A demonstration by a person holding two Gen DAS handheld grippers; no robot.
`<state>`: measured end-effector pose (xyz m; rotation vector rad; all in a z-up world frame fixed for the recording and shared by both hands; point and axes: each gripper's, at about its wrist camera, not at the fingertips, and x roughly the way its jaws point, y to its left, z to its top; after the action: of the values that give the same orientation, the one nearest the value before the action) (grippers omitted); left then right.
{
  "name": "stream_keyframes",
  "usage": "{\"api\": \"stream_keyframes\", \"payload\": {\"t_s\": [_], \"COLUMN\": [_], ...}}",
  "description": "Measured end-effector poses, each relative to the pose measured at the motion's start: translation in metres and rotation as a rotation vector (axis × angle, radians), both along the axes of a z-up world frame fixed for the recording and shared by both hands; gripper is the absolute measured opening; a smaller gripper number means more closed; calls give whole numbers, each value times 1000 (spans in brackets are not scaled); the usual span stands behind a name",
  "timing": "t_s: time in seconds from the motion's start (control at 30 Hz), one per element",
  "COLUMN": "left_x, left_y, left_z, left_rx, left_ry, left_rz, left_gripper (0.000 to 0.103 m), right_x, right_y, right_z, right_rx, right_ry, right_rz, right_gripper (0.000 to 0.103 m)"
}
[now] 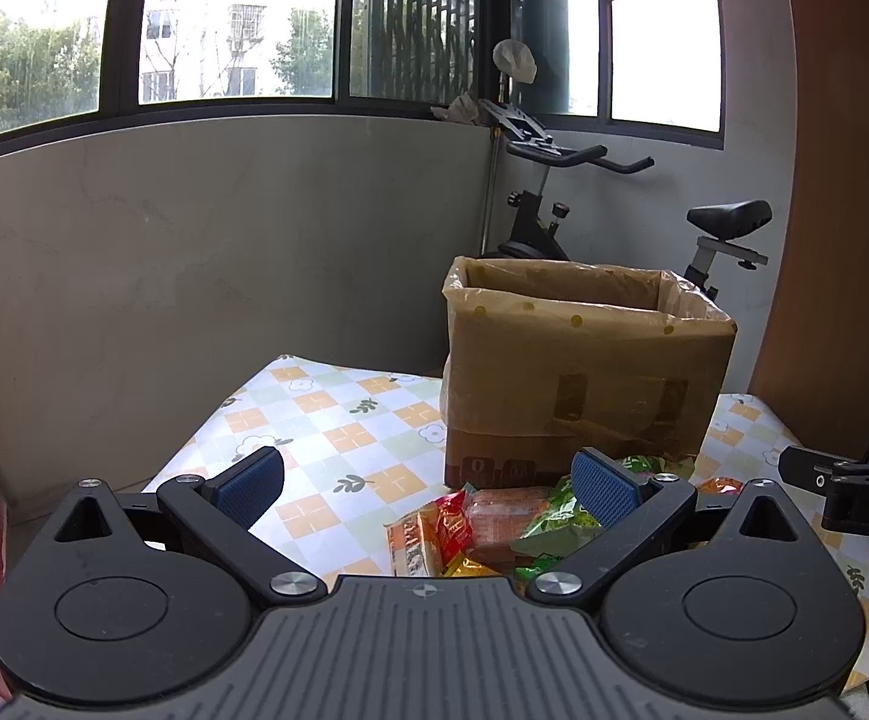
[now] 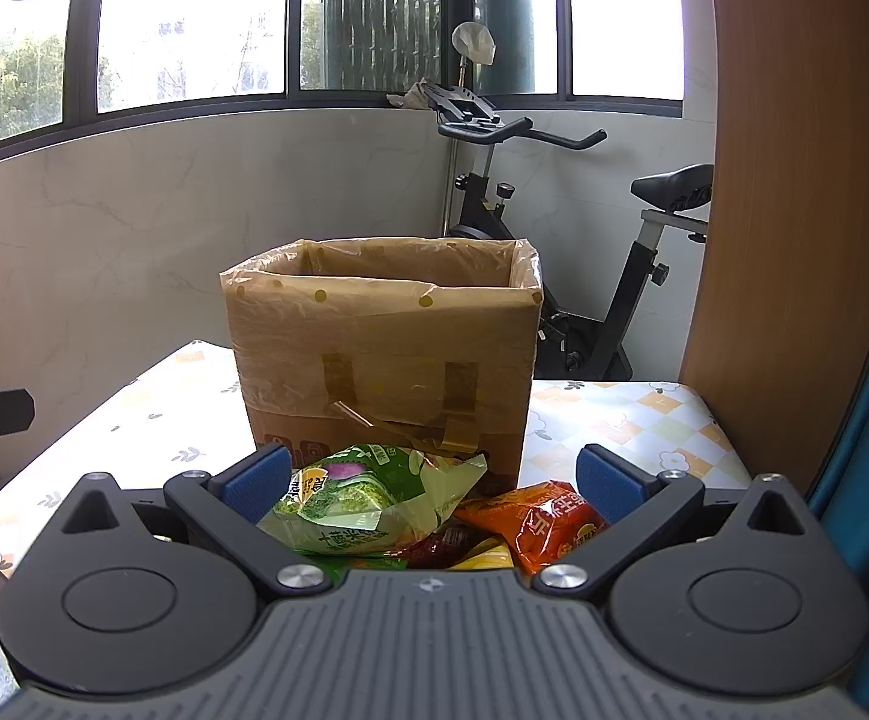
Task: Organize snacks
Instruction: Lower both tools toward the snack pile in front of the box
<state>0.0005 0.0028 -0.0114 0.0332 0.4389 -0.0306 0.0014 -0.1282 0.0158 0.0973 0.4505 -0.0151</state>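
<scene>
Snacks: a loose heap of packets lies on the worktop (image 2: 644, 414) just in front of the cardboard box (image 2: 383, 348), toward the near edge; none looks to be in the box yet.
Green packet (image 2: 344, 498): on top of the heap, between the pads of the right tongs (image 2: 431, 483) but not touched by them.
Orange packet (image 2: 545, 519): beside the green one, nearer the right pad.
Red packet (image 1: 452, 525): at the heap's left side, seen from the left wrist.
Left tongs (image 1: 428, 483): spread wide, holding nothing, hovering over the heap's left part.
Right tongs: spread wide, holding nothing.
Step in hand: judged to be the start, choosing a first packet.
Next move: lower the right tongs and close on the green packet gently, as crinkly film slips.
Box: open-topped, lined with a clear plastic bag (image 2: 374, 294); its inside is hidden from both views.
</scene>
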Motion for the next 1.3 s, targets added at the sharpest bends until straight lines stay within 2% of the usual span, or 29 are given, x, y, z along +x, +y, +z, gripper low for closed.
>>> {"api": "stream_keyframes", "payload": {"t_s": [0.27,0.63,0.8,1.0,1.3], "left_x": [15,51,61,63,70], "left_y": [7,29,16,-5,-10], "left_z": [-18,-74,-92,-110,-130], "left_rx": [-15,-63,-44,-4,-28], "left_ry": [67,168,185,202,234], "left_rz": [23,74,18,-58,-63], "left_gripper": [103,102,102,102,97], "right_x": [6,37,43,52,60], "right_y": [-10,-22,-21,-20,-14], "right_z": [-15,-77,-100,-126,-142], "right_rx": [27,56,11,12,-32], "right_ry": [-16,68,98,155,138], "right_rz": [4,-28,-22,15,53], "right_gripper": [103,103,101,99,96]}}
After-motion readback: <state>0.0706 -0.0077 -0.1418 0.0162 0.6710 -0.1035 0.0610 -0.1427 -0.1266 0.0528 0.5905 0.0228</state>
